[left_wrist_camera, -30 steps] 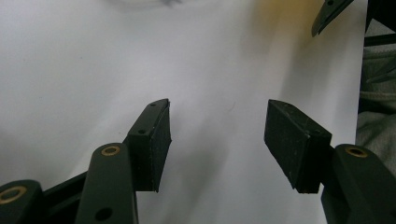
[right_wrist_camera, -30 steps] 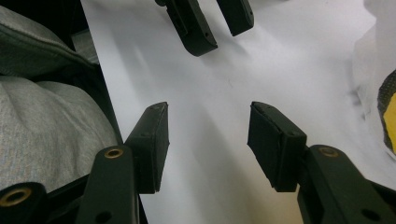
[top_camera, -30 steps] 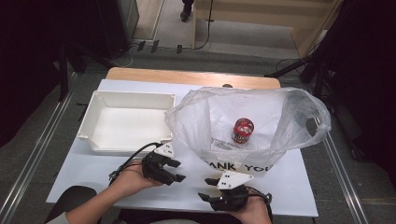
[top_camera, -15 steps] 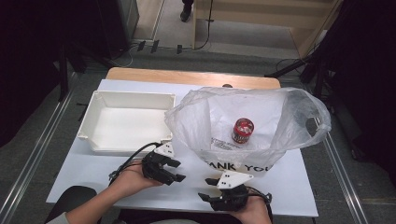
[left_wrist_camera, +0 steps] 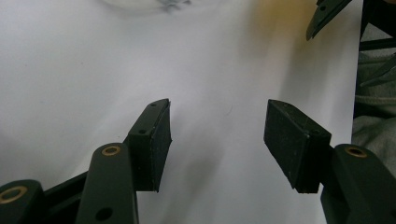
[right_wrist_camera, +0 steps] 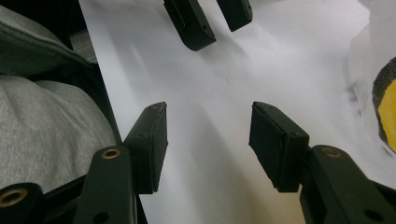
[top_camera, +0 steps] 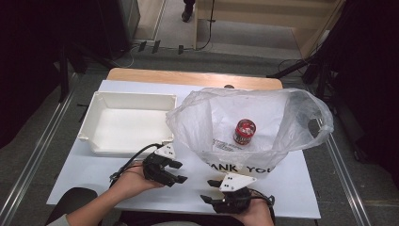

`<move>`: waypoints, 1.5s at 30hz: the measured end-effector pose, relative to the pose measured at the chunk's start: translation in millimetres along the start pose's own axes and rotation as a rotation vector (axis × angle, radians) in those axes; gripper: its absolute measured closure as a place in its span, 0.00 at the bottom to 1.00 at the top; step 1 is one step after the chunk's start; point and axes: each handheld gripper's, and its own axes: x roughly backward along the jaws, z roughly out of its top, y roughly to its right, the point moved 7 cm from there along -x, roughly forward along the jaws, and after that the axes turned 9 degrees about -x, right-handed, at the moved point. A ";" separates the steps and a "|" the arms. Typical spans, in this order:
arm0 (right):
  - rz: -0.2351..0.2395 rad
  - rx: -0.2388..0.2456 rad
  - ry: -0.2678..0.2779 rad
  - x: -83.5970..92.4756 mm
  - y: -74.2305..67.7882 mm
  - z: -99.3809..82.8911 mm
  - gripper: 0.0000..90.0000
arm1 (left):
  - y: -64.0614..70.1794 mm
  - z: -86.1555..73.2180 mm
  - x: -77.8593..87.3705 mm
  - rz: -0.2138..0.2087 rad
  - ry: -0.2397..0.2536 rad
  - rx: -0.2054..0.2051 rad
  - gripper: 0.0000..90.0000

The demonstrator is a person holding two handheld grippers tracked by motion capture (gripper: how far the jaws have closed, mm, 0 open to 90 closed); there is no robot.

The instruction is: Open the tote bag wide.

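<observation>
**Sizing up a flimsy bag with a can sitting inside**

Sitting wide open on the white surface [top_camera: 94, 181] is the thin, clear plastic bag [top_camera: 211, 117], its mouth puffed up into a loose ring and printed lettering showing along its near wall. That film looks feather-light, soft and slick; my read is it will crumple and slide rather than hold any shape, so a pinch needs a gathered fold of the rim, not a flat stretch of wall. The near edge by the lettering, closest to both grippers, or the looped handle [top_camera: 316, 126] on the far right look like the sensible places to grab.

Down in the bag's middle stands a small red can [top_camera: 244, 131], upright, with a white slip of paper [top_camera: 226, 144] just beside it. The can looks rigid and likely carries most of the weight, so lifting the bag by one side could well tip it over.

Left of the bag, just beside it, lies the white tray [top_camera: 89, 127], its shallow basin bare.

Now the tools: the left gripper [top_camera: 178, 171] hovers near the bag's near-left corner, jaws parted with nothing but bare surface between them, as its own view confirms [left_wrist_camera: 217, 135]. The right gripper [top_camera: 208, 190] sits at the surface's near edge, below the lettering, jaws spread wide and holding nothing [right_wrist_camera: 208, 140]. Neither touches the bag.
</observation>
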 end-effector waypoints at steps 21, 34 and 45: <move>0.019 -0.018 -0.001 -0.7 1.5 -0.4 0.54 | 0.4 0.2 0.1 -0.004 0.002 0.001 0.47; -0.049 -0.102 0.062 51.3 15.8 -15.7 0.54 | 18.2 23.1 24.5 -0.035 0.075 -0.025 0.57; -0.044 -0.139 0.064 104.0 35.2 -22.3 0.57 | 40.0 45.4 63.1 -0.087 0.127 -0.041 0.71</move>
